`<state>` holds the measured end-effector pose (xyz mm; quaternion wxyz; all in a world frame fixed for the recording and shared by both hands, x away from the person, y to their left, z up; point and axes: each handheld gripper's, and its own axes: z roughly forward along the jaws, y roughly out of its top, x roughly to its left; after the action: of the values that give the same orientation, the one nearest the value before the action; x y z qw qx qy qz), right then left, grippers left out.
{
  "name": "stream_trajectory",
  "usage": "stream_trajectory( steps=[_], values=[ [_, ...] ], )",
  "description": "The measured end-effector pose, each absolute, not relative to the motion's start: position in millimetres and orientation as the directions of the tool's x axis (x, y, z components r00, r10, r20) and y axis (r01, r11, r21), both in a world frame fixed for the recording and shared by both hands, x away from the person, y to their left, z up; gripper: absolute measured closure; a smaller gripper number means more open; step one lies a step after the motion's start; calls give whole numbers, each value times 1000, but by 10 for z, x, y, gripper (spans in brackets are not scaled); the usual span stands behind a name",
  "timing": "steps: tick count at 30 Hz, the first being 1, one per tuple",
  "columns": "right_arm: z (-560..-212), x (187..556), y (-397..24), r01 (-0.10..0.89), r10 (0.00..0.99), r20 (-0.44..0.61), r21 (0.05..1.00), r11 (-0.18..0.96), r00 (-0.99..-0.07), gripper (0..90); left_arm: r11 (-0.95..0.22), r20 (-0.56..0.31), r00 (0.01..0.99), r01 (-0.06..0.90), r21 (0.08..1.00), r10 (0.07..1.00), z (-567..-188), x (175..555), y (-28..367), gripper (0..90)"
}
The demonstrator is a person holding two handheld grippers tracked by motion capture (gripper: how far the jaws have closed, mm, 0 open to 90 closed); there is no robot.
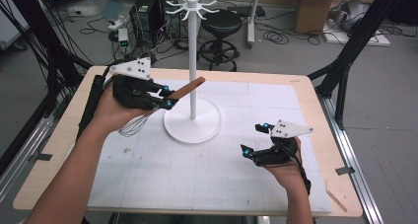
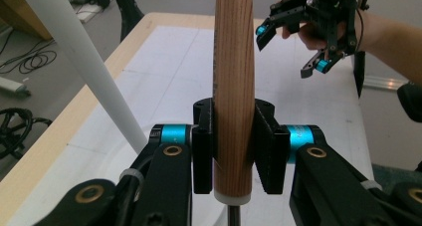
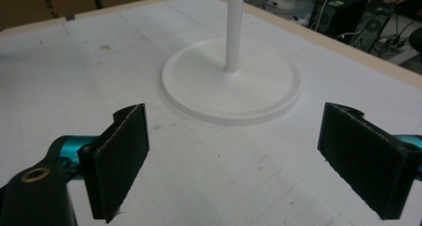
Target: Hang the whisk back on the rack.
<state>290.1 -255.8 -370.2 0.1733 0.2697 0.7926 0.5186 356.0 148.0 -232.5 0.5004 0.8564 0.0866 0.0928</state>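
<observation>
High view: left hand-held gripper (image 1: 166, 96) clamps whisk (image 1: 162, 104) by its wood handle, long axis aimed ~2 o'clock at the stand pole (image 1: 192, 66) just beside it; right hand-held gripper (image 1: 252, 139) open, empty.

Lab/workshop: floor cables (image 1: 276, 36), PC towers (image 1: 148, 12), cardboard boxes (image 1: 315, 7), stool (image 1: 222, 24).

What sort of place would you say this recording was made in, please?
Most likely a robotics lab or workshop: a gridded work table with a white hook stand, computer towers and loose cables on the floor behind, plus cardboard boxes and a black stool.
</observation>
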Motion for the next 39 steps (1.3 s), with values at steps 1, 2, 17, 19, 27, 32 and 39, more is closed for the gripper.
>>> stream_trajectory(
  steps=[1, 2, 17, 19, 27, 32, 39],
  values=[
    [-3686, 2897, -2559, 238, 603, 3, 920, 310, -798, 117, -478, 72, 967, 55, 877, 243, -2313, 3559, 1479, 728],
    [-3673, 2889, -2556, 235, 601, 6, 923, 304, -800, 117, -472, 69, 967, 57, 880, 245, -2300, 3559, 1476, 727],
    [-3689, 2900, -2492, 241, 594, -7, 910, 337, -804, 117, -346, 57, 967, 34, 938, 249, -1877, 3647, 1482, 728],
    [-3694, 2900, -2493, 245, 596, -6, 908, 339, -803, 117, -335, 54, 966, 35, 942, 253, -1839, 3664, 1471, 728],
    [-3700, 2909, -2489, 244, 595, -11, 905, 347, -804, 117, -323, 63, 962, 27, 946, 266, -1700, 3744, 1387, 728],
    [-3709, 2912, -2496, 247, 597, -13, 903, 351, -802, 117, -305, 66, 958, 23, 952, 278, -1620, 3785, 1350, 728],
    [-3721, 2917, -2502, 253, 598, -7, 902, 351, -801, 117, -301, 68, 953, 25, 953, 294, -1561, 3857, 1337, 728]
  ],
)
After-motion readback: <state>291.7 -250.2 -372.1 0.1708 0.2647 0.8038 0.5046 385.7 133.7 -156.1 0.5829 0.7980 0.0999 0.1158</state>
